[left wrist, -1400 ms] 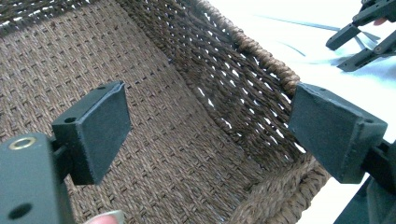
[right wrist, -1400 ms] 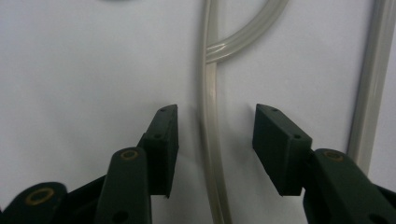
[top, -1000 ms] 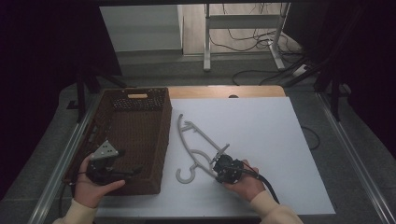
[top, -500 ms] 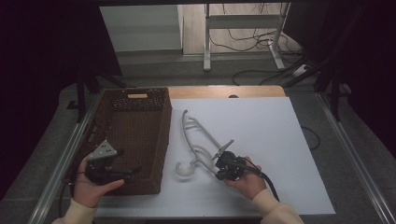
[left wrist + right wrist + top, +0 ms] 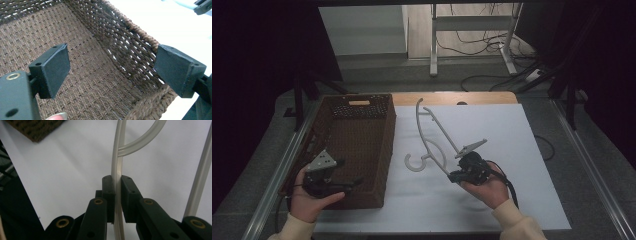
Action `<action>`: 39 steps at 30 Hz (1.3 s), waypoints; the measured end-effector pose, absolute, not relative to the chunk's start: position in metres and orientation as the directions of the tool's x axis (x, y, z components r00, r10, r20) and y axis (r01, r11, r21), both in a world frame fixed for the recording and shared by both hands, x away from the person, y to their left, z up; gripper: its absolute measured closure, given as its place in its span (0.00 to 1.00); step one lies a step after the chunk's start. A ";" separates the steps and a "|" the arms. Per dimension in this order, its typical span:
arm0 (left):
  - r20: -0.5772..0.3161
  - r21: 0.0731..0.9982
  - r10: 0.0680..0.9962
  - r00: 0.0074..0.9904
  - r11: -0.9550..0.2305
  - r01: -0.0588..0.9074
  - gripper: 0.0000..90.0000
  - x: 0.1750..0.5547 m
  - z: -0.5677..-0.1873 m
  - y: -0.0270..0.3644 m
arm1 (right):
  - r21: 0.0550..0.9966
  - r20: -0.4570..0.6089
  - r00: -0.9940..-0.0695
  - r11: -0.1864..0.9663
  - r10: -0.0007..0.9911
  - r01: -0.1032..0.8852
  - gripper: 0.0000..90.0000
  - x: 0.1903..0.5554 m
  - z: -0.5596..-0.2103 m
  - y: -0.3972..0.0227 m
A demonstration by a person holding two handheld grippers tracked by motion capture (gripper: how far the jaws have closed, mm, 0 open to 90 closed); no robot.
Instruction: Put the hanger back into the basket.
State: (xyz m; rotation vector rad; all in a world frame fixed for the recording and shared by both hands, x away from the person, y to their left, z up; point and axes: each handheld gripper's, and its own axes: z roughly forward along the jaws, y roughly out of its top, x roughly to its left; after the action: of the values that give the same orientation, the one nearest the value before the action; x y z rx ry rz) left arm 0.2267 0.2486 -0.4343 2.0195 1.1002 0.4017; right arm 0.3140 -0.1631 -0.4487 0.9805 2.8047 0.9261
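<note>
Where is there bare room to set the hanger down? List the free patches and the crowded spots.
Free: the white sheet right of the hanger, out to its right edge; the strip along its near edge; the woven basket's bare floor. Crowded: the gap between basket and hanger hook, and around the right gripper, shut on the hanger.

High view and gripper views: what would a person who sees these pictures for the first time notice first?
First, the white plastic hanger, tilted up off the white table sheet at the centre, with the right gripper shut on one of its bars; the right gripper view shows the bar pinched between the jaws. Next, the brown wicker basket at the left, over whose near end the left gripper hangs with its jaws wide apart.
</note>
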 end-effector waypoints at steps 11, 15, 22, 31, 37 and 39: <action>-0.092 0.771 0.809 0.581 -0.312 0.556 0.16 0.226 -0.432 0.244 | 0.594 0.198 -0.789 0.569 0.582 0.568 0.91 0.310 -0.436 -0.174; -0.097 0.771 0.808 0.581 -0.308 0.557 0.16 0.226 -0.432 0.244 | 0.608 0.214 -0.783 0.547 0.584 0.575 0.91 0.309 -0.433 -0.177; -0.105 0.773 0.805 0.584 -0.303 0.557 0.16 0.226 -0.432 0.241 | 0.639 0.237 -0.777 0.509 0.583 0.577 0.91 0.307 -0.428 -0.181; -0.118 0.776 0.797 0.593 -0.299 0.556 0.16 0.226 -0.432 0.237 | 0.649 0.265 -0.773 0.486 0.577 0.585 0.91 0.306 -0.428 -0.182; -0.136 0.784 0.788 0.601 -0.286 0.551 0.16 0.227 -0.431 0.233 | 0.653 0.286 -0.772 0.474 0.568 0.591 0.91 0.305 -0.427 -0.182; -0.140 0.786 0.786 0.603 -0.282 0.550 0.16 0.228 -0.430 0.233 | 0.653 0.283 -0.777 0.480 0.562 0.585 0.91 0.303 -0.428 -0.182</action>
State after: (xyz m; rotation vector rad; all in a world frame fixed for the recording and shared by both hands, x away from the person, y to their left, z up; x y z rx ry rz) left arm 0.2276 0.2325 -0.4297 1.9724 1.0597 0.3476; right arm 0.3033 -0.1818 -0.4279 1.0576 2.7285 1.2236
